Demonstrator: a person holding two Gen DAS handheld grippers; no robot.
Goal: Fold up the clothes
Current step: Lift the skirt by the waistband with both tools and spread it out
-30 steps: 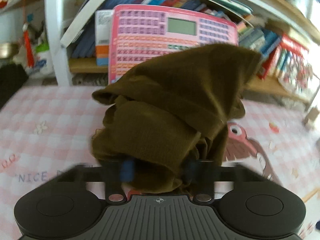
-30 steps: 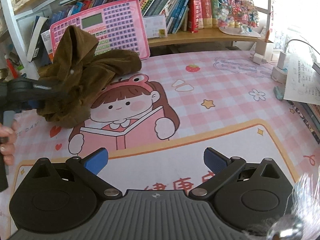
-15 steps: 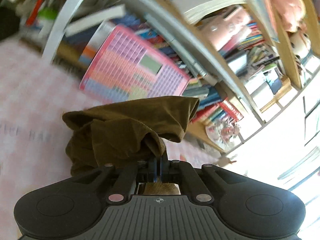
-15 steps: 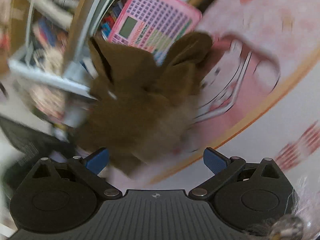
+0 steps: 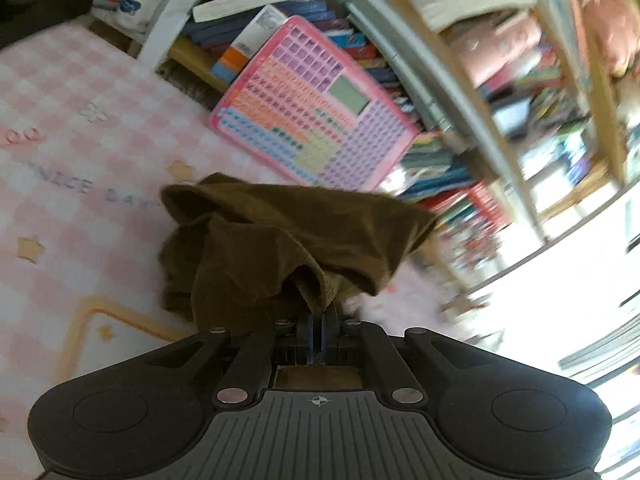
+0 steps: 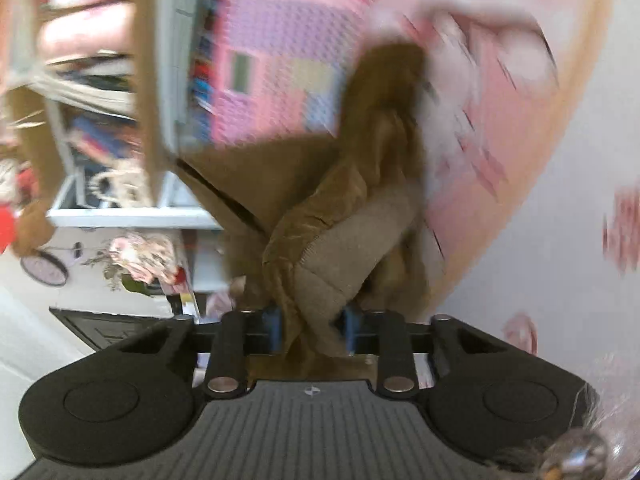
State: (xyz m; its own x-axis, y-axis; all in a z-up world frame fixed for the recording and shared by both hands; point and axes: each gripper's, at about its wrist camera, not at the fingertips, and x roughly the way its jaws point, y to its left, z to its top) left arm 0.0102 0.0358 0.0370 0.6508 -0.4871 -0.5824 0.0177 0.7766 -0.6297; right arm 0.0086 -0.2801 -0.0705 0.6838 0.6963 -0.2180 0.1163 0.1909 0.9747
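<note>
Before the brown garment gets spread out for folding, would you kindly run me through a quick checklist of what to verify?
1. Left gripper shut on the brown garment: ok, a fold is pinched between nearly closed jaws.
2. Right gripper on the garment's ribbed edge: ok, its jaws have just been closing and cloth sits bunched between them.
3. Garment untangled: not ok, it hangs crumpled in folds.
4. Which parts are held, such as hem or sleeve: cannot tell.
5. Pink checked mat has bare room: ok in the left wrist view.
6. Pink keyboard toy clear of the garment: cannot tell.
</note>
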